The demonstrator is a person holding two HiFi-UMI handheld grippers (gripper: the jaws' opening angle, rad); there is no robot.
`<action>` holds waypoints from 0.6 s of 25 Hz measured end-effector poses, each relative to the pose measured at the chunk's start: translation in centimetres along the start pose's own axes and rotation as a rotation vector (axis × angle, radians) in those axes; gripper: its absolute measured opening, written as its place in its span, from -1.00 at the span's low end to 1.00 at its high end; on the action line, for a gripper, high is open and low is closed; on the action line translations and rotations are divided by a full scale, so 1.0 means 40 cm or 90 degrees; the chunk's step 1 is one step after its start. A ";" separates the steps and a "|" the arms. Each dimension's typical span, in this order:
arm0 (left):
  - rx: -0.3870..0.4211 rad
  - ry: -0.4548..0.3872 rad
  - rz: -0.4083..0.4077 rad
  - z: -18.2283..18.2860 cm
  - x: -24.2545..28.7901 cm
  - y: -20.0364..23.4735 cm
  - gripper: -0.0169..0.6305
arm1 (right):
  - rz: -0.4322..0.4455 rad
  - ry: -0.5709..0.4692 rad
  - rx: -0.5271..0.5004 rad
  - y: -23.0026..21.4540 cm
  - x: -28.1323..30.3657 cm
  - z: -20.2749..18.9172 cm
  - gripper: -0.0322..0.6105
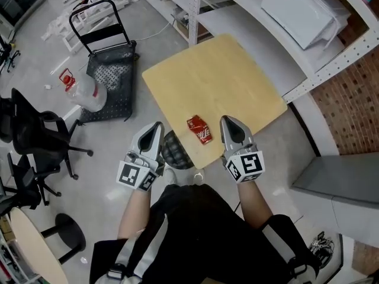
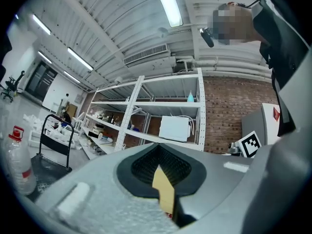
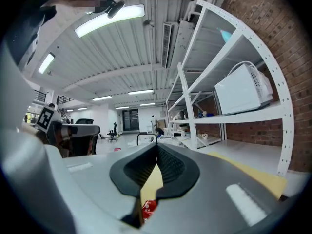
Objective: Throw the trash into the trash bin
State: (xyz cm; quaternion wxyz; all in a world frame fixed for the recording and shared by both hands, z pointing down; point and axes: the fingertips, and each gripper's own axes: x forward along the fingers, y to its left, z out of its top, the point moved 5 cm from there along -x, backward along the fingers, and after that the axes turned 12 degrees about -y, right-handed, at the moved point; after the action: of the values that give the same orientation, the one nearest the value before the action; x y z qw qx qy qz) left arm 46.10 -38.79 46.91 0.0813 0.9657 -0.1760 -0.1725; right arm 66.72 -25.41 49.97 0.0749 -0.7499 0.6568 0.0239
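flanking the red can (image 1: pixel 200 129) with left gripper (image 1: pixel 155 129) and right gripper (image 1: pixel 230 125), fingers pressed together, empty, probably lining up a grab; bin (image 1: pixel 176 151) waiting beside left fingers.

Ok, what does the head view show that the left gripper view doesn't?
Only the head view: a clear look at the crushed red can on the table, the dark mesh bin under its edge, and the black office chairs. Only the left gripper view: the ceiling lights and a ceiling vent. Both: the table, the hand cart, the big water bottle and the white shelving.
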 end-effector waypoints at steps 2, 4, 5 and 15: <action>-0.009 0.011 0.002 -0.010 -0.004 0.004 -0.94 | 0.012 0.038 -0.008 0.011 0.010 -0.025 -0.85; -0.022 0.020 0.003 -0.022 -0.005 0.011 -0.94 | 0.027 0.089 -0.008 0.020 0.026 -0.060 -0.65; -0.030 0.023 0.005 -0.027 -0.003 0.018 -0.94 | 0.036 0.120 -0.005 0.026 0.035 -0.083 -0.56; -0.073 0.058 0.035 -0.092 -0.058 0.089 -0.94 | 0.103 0.386 -0.043 0.083 0.072 -0.359 0.23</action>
State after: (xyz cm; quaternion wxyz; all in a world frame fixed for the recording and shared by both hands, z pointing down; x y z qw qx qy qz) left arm 44.28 -40.86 51.79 0.1493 0.9611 -0.1886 -0.1358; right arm 62.94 -30.72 63.49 -0.1512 -0.6705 0.7054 -0.1733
